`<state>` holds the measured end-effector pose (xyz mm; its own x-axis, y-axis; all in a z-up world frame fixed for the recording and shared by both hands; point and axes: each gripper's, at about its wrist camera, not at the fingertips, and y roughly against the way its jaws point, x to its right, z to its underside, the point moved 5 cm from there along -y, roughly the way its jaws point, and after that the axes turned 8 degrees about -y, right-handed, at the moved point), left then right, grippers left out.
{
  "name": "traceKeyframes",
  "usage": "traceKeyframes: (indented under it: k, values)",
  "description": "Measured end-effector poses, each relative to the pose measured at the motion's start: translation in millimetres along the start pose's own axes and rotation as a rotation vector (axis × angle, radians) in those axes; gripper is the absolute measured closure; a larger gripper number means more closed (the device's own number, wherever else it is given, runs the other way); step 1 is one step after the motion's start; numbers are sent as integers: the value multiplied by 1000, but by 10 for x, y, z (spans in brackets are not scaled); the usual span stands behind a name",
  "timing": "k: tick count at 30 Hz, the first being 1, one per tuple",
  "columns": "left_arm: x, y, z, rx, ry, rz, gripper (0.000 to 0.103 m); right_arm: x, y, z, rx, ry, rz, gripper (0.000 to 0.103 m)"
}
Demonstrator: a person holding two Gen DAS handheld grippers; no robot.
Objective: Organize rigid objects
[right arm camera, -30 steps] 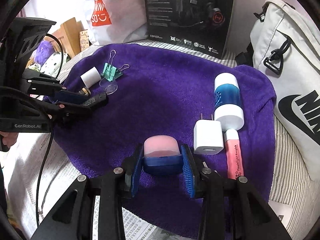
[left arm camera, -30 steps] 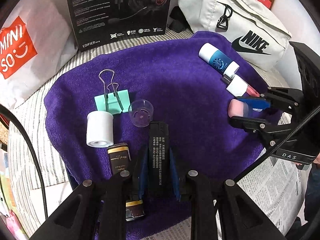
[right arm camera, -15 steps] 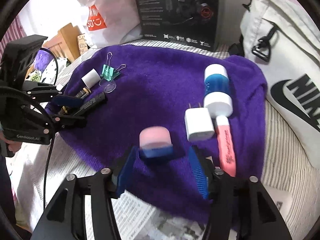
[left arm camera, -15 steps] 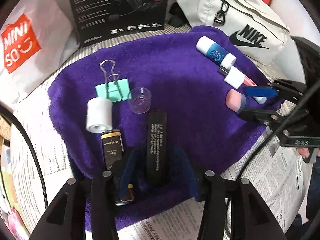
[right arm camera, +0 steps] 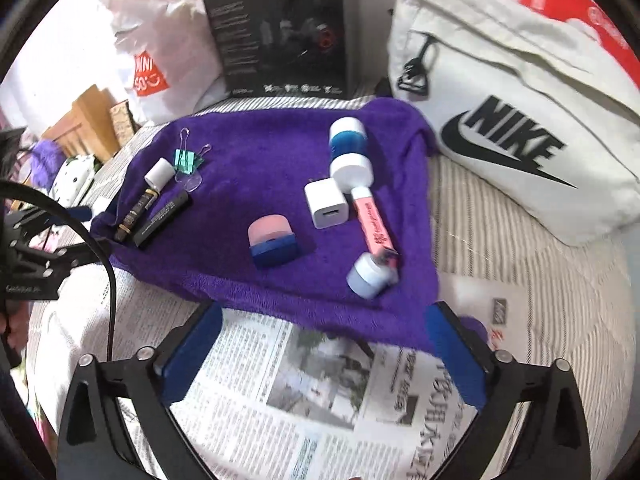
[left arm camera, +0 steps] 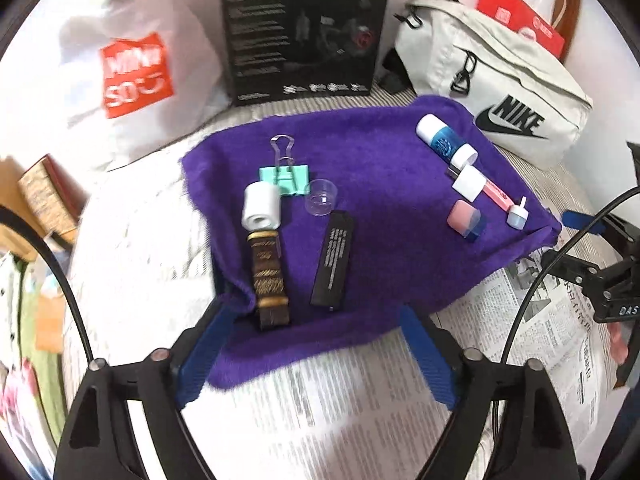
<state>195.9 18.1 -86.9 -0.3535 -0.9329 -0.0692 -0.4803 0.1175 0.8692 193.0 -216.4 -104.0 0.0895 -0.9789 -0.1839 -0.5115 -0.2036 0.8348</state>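
On the purple towel, two groups are being laid out: at one end a white roll, a green clip, a clear cup, a gold-patterned tube and a black bar are lying near one another, with the roll touching the tube's end; at the other end a blue bottle, a white charger, a pink tube, a small white cap and a pink-and-blue eraser are being kept together. Both claws are being held spread wide, their jaws having just been opening, and nothing is being gripped: the left claw is being held over the towel's near edge, with the bar lying free beyond it, and the right claw is being held over the newspaper, with the eraser lying free on the towel ahead. The step of setting these two pieces down is judged to be done. Trouble is being risked mainly by the towel, which is lying soft and rumpled on a bed: its near edge could be caught by a blue pad of the left claw and dragged, and the tube and bar would then be shifted out of line. The roll, the bottle and the cap are round and could be set rolling by any such tug. A cable is being trailed across the left view, and the right-hand pieces could be swept by it.
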Motion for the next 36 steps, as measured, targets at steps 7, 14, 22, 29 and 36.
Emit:
traceKeyframes:
  k: [7, 14, 22, 29, 36]
  values:
    - [57, 332, 183, 33, 130, -46, 10, -21, 348, 110, 56, -47, 39, 0]
    - [327, 591, 264, 70, 139, -81, 10, -80, 628, 278, 75, -58, 49, 0]
    - [499, 779, 356, 92, 112, -100, 10, 31, 803, 407, 81, -90, 110, 0]
    - [518, 833, 397, 96, 118, -89, 10, 109, 877, 501, 82, -113, 126, 0]
    - [536, 897, 414, 105, 118, -97, 10, 92, 940, 542, 88, -101, 141, 0]
